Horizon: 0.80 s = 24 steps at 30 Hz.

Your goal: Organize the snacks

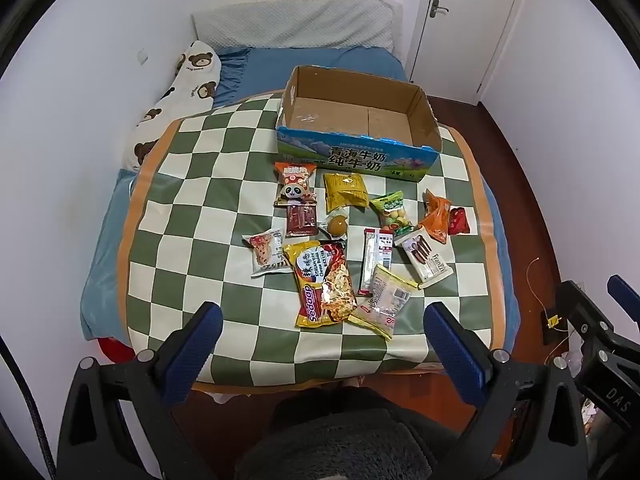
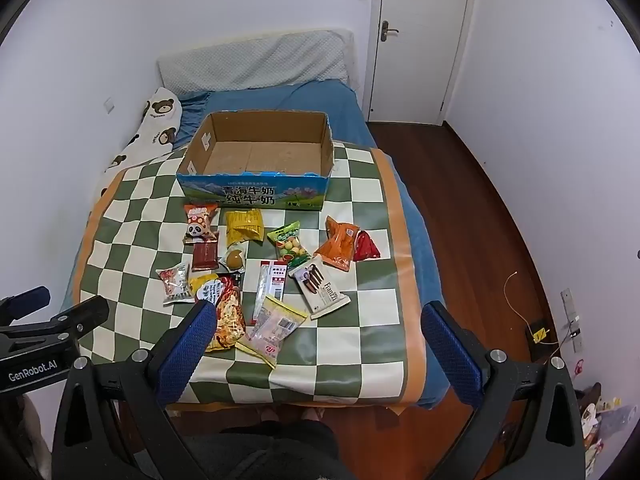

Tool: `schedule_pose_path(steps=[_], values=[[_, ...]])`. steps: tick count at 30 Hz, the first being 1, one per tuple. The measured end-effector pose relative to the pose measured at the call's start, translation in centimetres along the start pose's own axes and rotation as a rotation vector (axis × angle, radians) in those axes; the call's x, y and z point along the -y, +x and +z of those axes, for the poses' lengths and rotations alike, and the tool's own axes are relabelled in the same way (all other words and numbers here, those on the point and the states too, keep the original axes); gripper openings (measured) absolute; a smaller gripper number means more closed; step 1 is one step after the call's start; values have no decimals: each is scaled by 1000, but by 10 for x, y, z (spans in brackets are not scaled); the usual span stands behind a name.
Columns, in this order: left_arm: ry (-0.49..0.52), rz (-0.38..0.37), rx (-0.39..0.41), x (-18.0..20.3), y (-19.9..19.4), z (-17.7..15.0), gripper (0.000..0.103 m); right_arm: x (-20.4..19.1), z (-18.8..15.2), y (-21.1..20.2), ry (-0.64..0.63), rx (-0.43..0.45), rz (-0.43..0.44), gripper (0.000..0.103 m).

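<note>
An empty cardboard box with a blue printed front stands at the far side of a green-and-white checkered mat on a bed. Several snack packets lie on the mat in front of the box, among them a Sedaap noodle pack, a panda packet, a yellow packet, an orange packet and a Franzzi biscuit pack. My left gripper and right gripper are open and empty, held above the mat's near edge.
The bed has a blue sheet, a grey pillow and a bear-print pillow against the left wall. A closed white door and wooden floor lie to the right. A cable trails on the floor.
</note>
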State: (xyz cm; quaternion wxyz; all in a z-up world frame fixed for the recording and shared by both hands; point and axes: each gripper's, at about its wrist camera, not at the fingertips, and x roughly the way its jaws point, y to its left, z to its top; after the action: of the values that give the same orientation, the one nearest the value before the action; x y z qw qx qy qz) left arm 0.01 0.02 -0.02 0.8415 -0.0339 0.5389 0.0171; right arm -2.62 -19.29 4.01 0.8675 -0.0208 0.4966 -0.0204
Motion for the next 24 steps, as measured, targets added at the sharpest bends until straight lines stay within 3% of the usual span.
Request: schedule_pose_path(steps=[24], values=[[0, 12, 1, -6, 2, 0, 103, -4, 2, 3, -6, -11, -10, 103]])
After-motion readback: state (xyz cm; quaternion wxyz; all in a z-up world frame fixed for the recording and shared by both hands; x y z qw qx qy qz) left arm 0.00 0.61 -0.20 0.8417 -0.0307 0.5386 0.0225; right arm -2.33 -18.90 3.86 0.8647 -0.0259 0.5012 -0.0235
